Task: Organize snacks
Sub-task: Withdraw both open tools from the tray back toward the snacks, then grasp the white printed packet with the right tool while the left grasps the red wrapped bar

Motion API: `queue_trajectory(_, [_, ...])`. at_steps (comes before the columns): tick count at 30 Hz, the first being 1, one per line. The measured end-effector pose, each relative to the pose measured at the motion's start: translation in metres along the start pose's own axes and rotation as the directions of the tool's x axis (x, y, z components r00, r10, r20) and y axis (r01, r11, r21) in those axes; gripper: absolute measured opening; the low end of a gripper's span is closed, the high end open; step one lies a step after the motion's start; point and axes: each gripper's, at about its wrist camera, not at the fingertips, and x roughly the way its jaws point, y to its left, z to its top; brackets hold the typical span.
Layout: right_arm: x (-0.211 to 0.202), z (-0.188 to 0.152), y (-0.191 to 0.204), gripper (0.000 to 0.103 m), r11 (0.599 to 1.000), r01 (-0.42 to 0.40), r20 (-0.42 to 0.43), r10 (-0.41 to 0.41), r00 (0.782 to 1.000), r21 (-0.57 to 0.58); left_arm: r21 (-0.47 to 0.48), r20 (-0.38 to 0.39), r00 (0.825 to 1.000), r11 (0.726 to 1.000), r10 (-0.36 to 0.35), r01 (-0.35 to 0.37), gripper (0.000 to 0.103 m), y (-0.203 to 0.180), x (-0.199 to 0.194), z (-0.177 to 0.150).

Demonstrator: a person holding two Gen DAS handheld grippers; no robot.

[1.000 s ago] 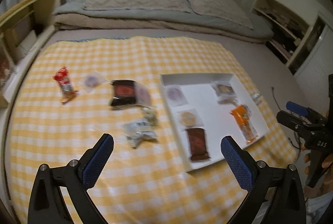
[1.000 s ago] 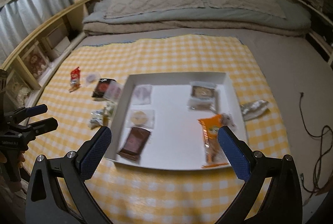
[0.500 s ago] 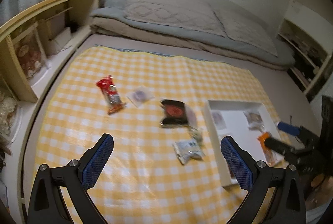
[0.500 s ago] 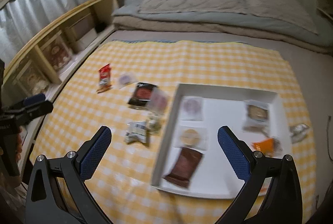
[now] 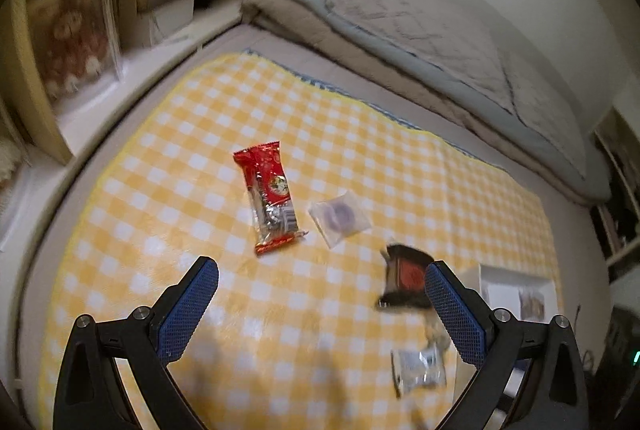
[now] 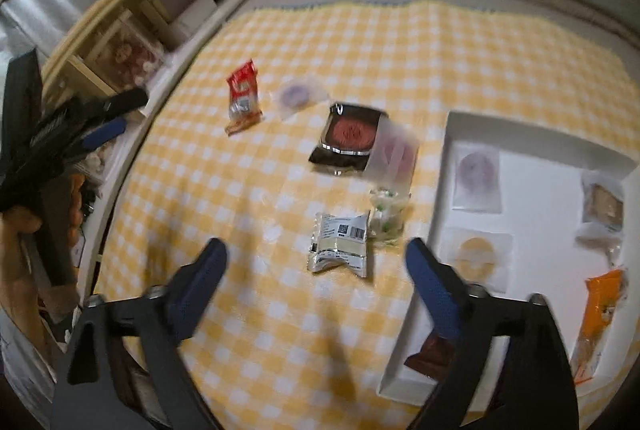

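My left gripper is open and empty above the yellow checked cloth. Ahead of it lie a red snack packet, a clear packet with a purple disc and a black packet with a red circle. My right gripper is open and empty just short of a silver-white packet and a small clear packet. The white tray on the right holds several snacks, among them an orange packet and a brown bar. The left gripper shows at the left edge.
A wooden shelf unit runs along the left side. Folded bedding and pillows lie beyond the cloth's far edge. A silver packet lies near my left gripper's right finger. The tray corner shows at the right.
Both grippers have swung left and moved down toward the cloth. The loose snacks left of the tray now fill both views, and the tray has slid to the right edge. Both stay open.
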Motion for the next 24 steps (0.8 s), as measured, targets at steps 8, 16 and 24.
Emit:
queue_trajectory(8, [0.059, 0.014, -0.004, 0.038, 0.996, 0.075, -0.125, -0.079, 0.989, -0.04, 0.0, -0.043, 0.992, 0.992, 0.123, -0.123, 0.101, 0.003, 0.114, 0.022])
queue_trajectory(16, [0.084, 0.026, -0.016, 0.016, 0.981, 0.145, -0.07, -0.155, 0.985, -0.13, -0.015, -0.09, 0.979, 0.983, 0.183, -0.185, 0.093, 0.011, 0.195, 0.037])
queue_trajectory(24, [0.115, 0.013, -0.002, 0.016, 0.942, 0.194, -0.185, -0.25, 0.951, -0.275, 0.004, -0.128, 0.971, 0.979, 0.202, -0.203, 0.07, 0.007, 0.232, 0.039])
